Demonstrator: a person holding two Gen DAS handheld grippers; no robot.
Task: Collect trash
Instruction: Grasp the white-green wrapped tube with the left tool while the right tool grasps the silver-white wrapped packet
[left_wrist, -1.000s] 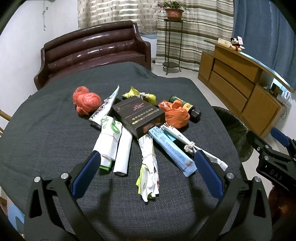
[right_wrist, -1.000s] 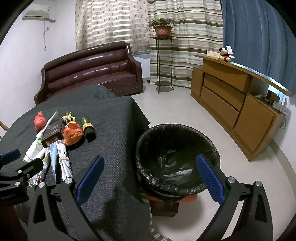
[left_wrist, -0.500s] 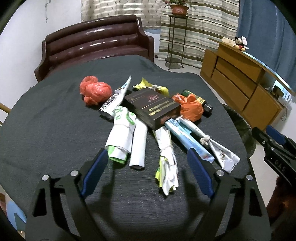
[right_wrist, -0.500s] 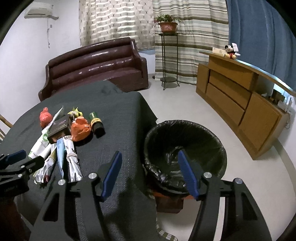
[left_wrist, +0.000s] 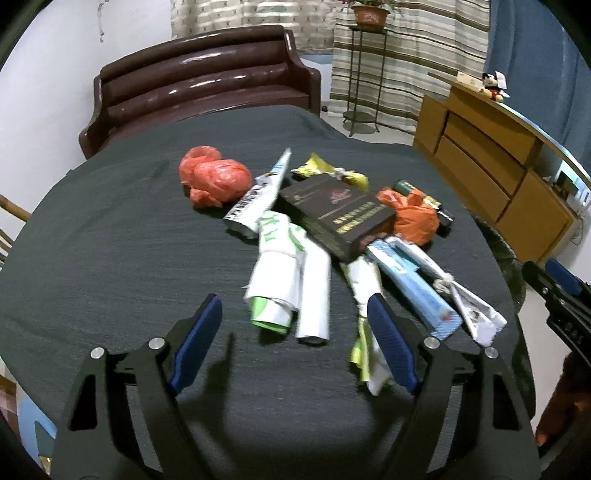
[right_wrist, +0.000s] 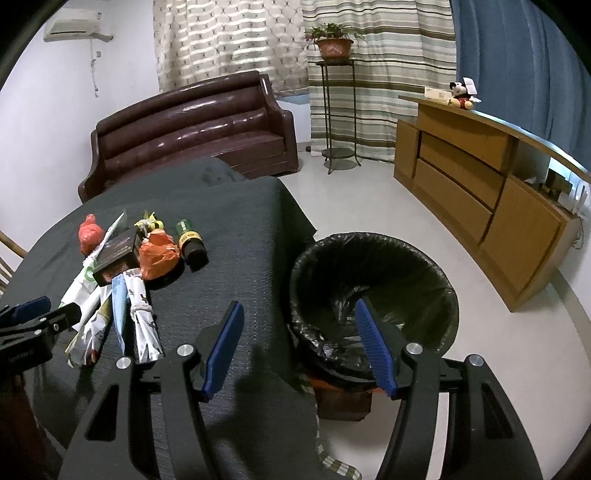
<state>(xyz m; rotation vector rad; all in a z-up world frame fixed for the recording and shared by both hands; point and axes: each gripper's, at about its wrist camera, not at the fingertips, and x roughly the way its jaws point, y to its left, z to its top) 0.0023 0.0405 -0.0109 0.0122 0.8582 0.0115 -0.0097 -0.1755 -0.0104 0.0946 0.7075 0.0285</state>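
- My left hand-held gripper (left_wrist: 293, 325) hangs over the table (left_wrist: 110, 240) with its fingers spread and nothing between them.
- Just ahead of its fingertips lie a white paper roll (left_wrist: 314, 295) and a green-and-white wrapper (left_wrist: 277, 266), side by side and touching.
- Beyond them a dark box (left_wrist: 334, 216) rests on the pile, with a red plastic bag (left_wrist: 214, 177) to its left and an orange bag (left_wrist: 415, 218) to its right.
- My right hand-held gripper (right_wrist: 299, 343) is open too, empty, above the table edge.
- The black-lined trash bin (right_wrist: 373, 295) stands on the floor ahead of its right finger.
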